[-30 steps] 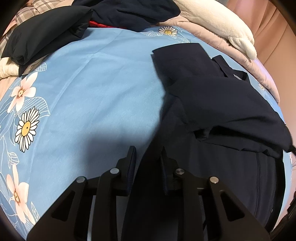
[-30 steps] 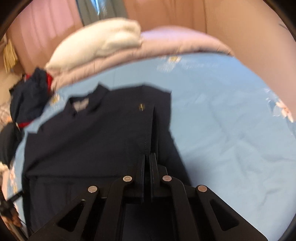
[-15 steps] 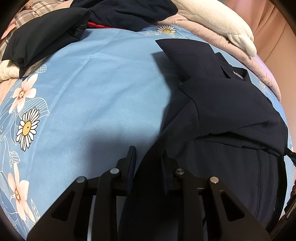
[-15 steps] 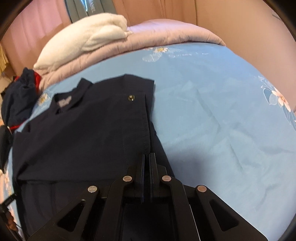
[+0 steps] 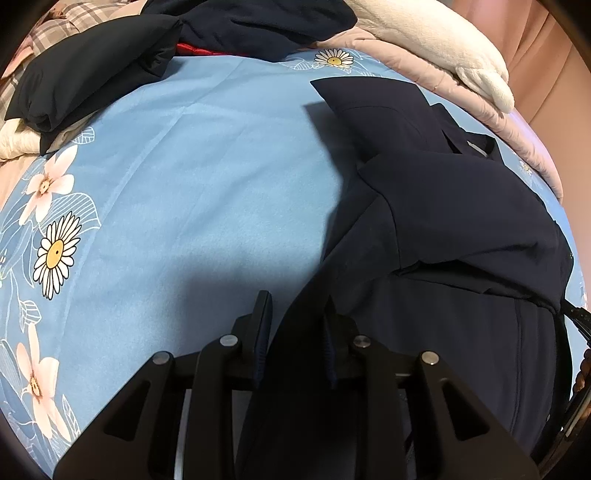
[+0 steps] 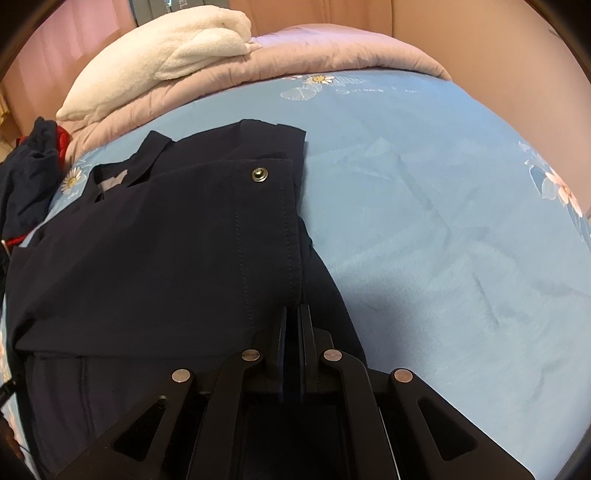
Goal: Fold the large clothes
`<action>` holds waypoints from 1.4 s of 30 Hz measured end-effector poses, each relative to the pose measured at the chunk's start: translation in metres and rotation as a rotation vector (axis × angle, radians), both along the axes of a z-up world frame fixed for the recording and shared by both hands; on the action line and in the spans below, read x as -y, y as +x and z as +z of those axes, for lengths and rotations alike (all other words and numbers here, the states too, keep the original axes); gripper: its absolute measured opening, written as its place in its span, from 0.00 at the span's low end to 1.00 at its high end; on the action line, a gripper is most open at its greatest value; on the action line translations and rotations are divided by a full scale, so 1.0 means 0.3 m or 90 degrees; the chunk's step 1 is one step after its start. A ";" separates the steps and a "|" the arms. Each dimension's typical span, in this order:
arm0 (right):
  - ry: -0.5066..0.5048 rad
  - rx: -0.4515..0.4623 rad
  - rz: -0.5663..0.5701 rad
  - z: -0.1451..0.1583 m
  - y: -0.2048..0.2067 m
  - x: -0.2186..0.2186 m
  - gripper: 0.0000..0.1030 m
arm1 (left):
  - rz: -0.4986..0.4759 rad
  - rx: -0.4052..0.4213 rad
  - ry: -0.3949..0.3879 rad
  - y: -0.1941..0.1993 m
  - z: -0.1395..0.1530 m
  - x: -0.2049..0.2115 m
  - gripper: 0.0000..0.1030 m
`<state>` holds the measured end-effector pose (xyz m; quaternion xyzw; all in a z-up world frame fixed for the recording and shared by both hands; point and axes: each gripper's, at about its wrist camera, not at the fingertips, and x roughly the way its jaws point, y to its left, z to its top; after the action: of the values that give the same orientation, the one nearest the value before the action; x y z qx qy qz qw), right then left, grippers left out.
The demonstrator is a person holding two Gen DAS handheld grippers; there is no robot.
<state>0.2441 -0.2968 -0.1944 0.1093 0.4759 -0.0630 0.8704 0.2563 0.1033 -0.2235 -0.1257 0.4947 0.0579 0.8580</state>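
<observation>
A dark navy shirt (image 5: 454, 221) lies on the blue flowered bed sheet (image 5: 203, 184), one side folded over its body. My left gripper (image 5: 295, 310) stands open, with a strip of the shirt's edge lying between its fingers. My right gripper (image 6: 293, 314) is shut on the folded shirt's seamed edge (image 6: 291, 258), low over the shirt (image 6: 166, 240). A metal snap (image 6: 259, 173) shows near the far corner of the folded panel. The collar (image 6: 122, 177) lies at the far left.
A white blanket (image 6: 166, 55) on a pink quilt (image 6: 332, 51) lies at the head of the bed. A heap of dark clothes (image 5: 155, 44) lies at the far left, with a plaid cloth (image 5: 55, 22) behind. Bare sheet (image 6: 443, 221) spreads to the right of the shirt.
My right gripper has carried the shirt's edge forward and lower over the body, so the folded panel lies flatter. My left gripper has stayed open in about the same place.
</observation>
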 end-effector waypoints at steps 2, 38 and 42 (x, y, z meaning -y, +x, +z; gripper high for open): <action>0.003 0.000 -0.003 -0.002 -0.001 0.004 0.01 | 0.000 -0.001 -0.003 -0.003 0.001 -0.003 0.26; -0.004 -0.009 -0.011 -0.034 0.004 -0.003 0.03 | 0.008 -0.010 -0.007 0.003 -0.013 -0.010 0.29; -0.004 -0.008 -0.011 -0.035 0.004 -0.002 0.03 | 0.008 -0.010 -0.007 0.004 -0.013 -0.011 0.29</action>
<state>0.2453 -0.2964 -0.2051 0.1102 0.4803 -0.0729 0.8671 0.2576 0.1065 -0.2274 -0.1326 0.5011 0.0615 0.8530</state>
